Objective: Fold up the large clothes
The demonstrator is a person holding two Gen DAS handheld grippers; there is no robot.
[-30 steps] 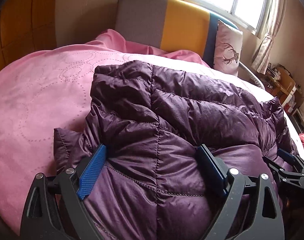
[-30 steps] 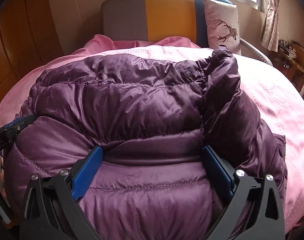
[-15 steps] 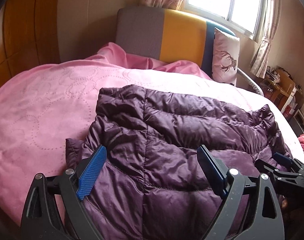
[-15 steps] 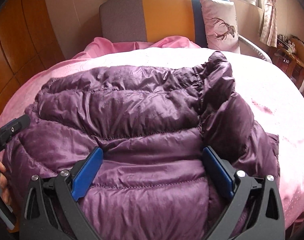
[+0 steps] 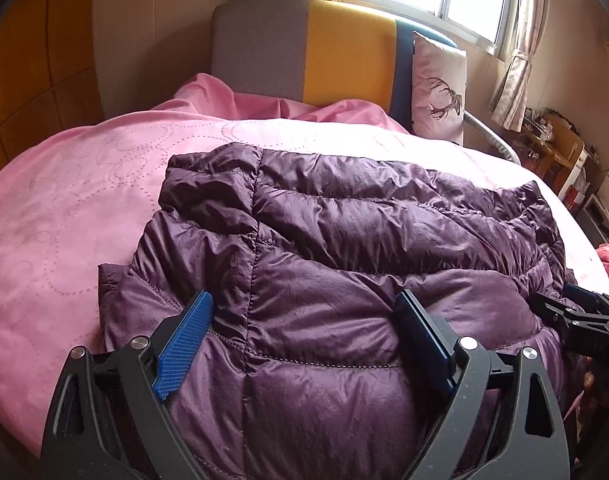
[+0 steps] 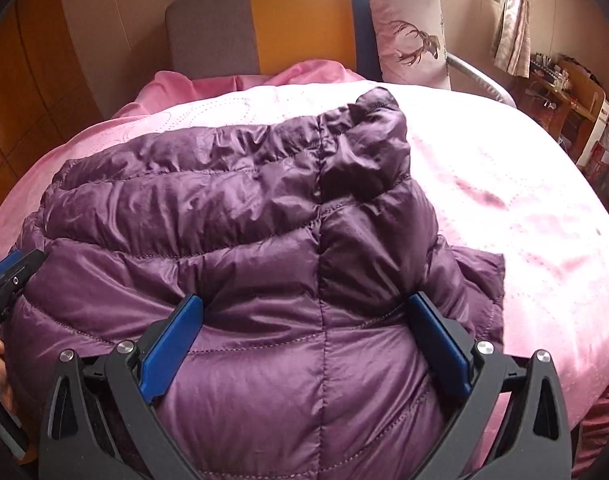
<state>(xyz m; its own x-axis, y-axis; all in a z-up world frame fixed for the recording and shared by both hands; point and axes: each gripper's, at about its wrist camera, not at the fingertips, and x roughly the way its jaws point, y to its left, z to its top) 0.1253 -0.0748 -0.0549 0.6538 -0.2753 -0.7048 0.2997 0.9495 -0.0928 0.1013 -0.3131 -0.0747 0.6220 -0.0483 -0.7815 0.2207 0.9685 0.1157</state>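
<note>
Purple down jacket (image 5: 364,264) lies on the pink bed (image 5: 72,208), long axis running across between my hands. Left hand-held gripper (image 5: 304,340) and right hand-held gripper (image 6: 304,340) both spread wide, straddling near hem bulge, clamping nothing; each equally close to its end.

slightly glossy, crinkled purple quilted down jacket (image 5: 344,264) (image 6: 264,240); matt soft pink cloth bedcover (image 5: 72,208) with stitched dotted circles; ribbed blue plastic pads (image 5: 182,344) on matt black gripper frames; polished brown wood wall panels (image 5: 36,60).
</note>
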